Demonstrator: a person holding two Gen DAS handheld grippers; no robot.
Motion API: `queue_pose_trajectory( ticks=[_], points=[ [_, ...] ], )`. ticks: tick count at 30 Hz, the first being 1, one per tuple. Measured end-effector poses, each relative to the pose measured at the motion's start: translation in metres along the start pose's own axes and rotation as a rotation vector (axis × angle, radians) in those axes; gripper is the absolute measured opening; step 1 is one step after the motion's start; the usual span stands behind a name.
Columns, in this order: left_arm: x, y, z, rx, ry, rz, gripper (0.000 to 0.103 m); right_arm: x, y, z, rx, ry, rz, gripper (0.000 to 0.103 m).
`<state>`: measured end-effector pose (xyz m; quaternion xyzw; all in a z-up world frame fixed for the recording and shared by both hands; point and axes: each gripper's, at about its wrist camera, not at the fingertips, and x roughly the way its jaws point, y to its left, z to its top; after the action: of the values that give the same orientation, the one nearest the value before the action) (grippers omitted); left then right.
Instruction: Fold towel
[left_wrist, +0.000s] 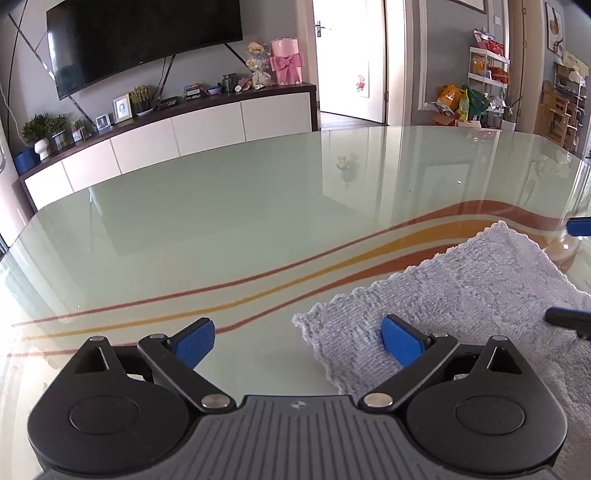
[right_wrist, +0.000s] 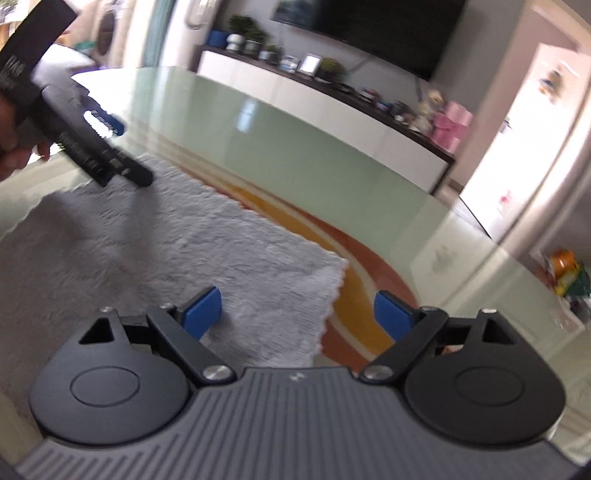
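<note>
A pale grey towel (left_wrist: 461, 291) lies flat on the glass table (left_wrist: 229, 229), at the right of the left wrist view. My left gripper (left_wrist: 297, 325) stands open over the towel's left corner: its right pad hangs above the cloth, its left pad above bare glass. In the right wrist view the towel (right_wrist: 166, 236) fills the left half. My right gripper (right_wrist: 297, 295) is open astride the towel's right edge, nothing pinched. My left gripper (right_wrist: 125, 147) shows there at the upper left, open above the cloth. In the left wrist view my right gripper (left_wrist: 574, 273) pokes in from the right.
The table is pale green with curved orange and yellow stripes (left_wrist: 258, 291). A person's hand (right_wrist: 11, 147) holds the left gripper. Beyond the table stand a long white sideboard (left_wrist: 177, 140) with plants and frames, a wall television (left_wrist: 140, 37) and an open door (left_wrist: 351, 59).
</note>
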<state>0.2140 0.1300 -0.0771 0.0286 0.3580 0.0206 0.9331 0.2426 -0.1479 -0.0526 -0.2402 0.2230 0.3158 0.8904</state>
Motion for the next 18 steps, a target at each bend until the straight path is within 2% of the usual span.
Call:
queue_pose_trajectory(
  ticks=[4, 7, 9, 15, 17, 18],
  points=[
    [0.000, 0.000, -0.001, -0.005, 0.001, 0.005, 0.098, 0.014, 0.014, 0.017, 0.017, -0.013, 0.055, 0.092],
    [0.001, 0.002, 0.000, -0.015, 0.006, -0.001, 0.099, 0.026, 0.033, 0.022, -0.022, 0.014, 0.075, 0.091],
    [0.002, 0.003, 0.000, -0.017, 0.009, -0.006, 0.099, 0.028, 0.034, 0.018, -0.024, 0.017, 0.046, 0.094],
    [0.002, 0.001, -0.001, -0.003, 0.001, -0.006, 0.100, 0.020, 0.005, 0.007, 0.021, 0.070, -0.076, 0.093],
    [0.002, 0.001, -0.001, -0.004, 0.001, -0.008, 0.100, 0.019, 0.000, 0.008, 0.040, 0.057, -0.085, 0.093],
    [0.002, 0.001, -0.001, -0.005, 0.002, -0.008, 0.100, 0.019, -0.003, 0.012, 0.060, 0.044, -0.064, 0.093]
  ],
)
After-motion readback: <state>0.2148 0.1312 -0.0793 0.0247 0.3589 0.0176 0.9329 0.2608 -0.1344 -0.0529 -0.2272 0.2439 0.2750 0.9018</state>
